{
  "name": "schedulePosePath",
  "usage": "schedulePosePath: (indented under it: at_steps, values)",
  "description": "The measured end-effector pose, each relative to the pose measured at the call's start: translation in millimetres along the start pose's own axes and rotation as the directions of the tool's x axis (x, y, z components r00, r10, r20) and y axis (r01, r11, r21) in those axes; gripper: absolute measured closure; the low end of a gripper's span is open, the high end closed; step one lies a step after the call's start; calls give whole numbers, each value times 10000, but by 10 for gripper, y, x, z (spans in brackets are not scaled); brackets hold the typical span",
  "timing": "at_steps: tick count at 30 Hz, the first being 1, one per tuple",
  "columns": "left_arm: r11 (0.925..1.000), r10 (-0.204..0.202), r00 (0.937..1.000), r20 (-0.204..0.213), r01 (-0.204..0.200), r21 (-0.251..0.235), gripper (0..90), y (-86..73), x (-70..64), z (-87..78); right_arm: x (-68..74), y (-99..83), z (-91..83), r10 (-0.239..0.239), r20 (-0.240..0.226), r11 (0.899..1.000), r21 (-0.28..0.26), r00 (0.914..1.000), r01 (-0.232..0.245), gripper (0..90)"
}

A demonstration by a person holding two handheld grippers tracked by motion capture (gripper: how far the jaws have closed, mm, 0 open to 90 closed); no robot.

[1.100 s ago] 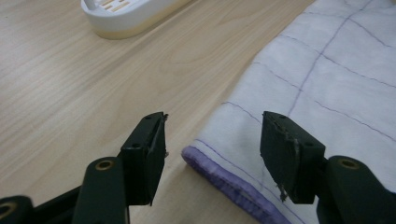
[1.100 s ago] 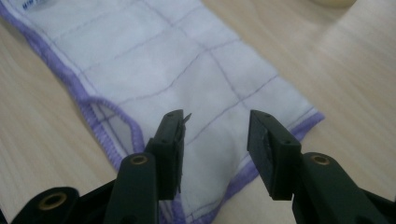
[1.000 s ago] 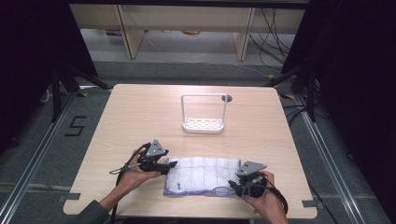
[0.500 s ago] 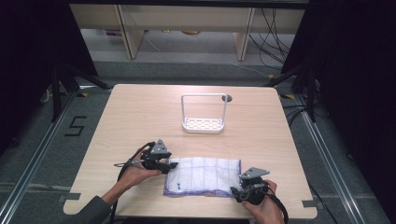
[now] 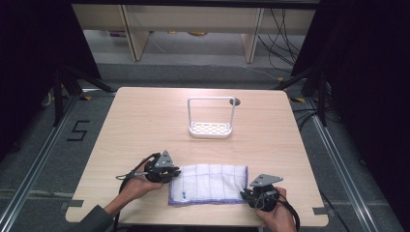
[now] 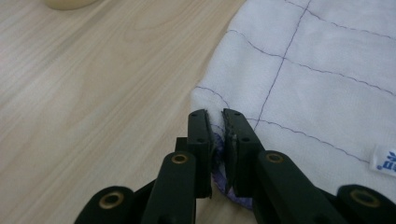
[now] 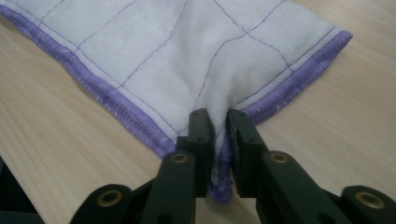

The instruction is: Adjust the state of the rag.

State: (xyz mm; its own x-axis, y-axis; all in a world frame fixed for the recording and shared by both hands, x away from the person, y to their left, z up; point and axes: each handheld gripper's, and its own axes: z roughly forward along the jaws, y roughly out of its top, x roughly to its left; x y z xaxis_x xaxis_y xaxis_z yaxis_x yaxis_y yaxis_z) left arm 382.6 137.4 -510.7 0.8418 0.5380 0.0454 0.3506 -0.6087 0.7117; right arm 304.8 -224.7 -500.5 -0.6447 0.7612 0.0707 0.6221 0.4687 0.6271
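A white cloth (image 5: 209, 183) with purple stitched lines and a purple hem lies folded flat near the table's front edge. My left gripper (image 5: 170, 172) is shut on the cloth's left end, and the left gripper view shows the cloth (image 6: 308, 79) pinched between the jaws of this gripper (image 6: 215, 116). At the cloth's front right corner my right gripper (image 5: 249, 194) is shut as well. The right gripper view has the hemmed cloth (image 7: 177, 51) bunching up where that gripper (image 7: 218, 116) pinches it.
A white wire-framed rack (image 5: 211, 118) with a perforated base stands at the middle of the wooden table (image 5: 145, 121). A small round hole (image 5: 235, 102) sits just behind it. Dark frame legs and cables surround the table on the floor.
My right gripper has drawn back toward the front edge, pulling the cloth's right corner with it. The left gripper has held its place at the left end.
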Motion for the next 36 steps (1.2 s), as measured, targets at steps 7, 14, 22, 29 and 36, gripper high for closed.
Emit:
schedulePosePath:
  at_steps: [7,14,22,29,36]
  values:
    - [9999,158,9999,-16,-158,-1,818,-116,-126,-164,-155,189,111,-964,-72,9952,160,9953,965,836]
    - [9997,205,9993,322,-202,-108,814,-226,-374,-276,-470,666,457,-1751,153,9845,166,9844,1748,836]
    - [9981,593,9953,764,-578,-224,812,-183,-714,-256,-543,1076,760,-2364,182,9709,431,9715,2355,822]
    - [9968,584,9885,1396,-502,-616,774,-111,-929,-175,-605,1146,756,-2083,702,9777,-116,9755,2096,645]
    - [9938,298,9800,1969,-79,-1110,480,-18,-899,-218,-630,1131,490,-821,1196,9935,-685,9894,907,552]
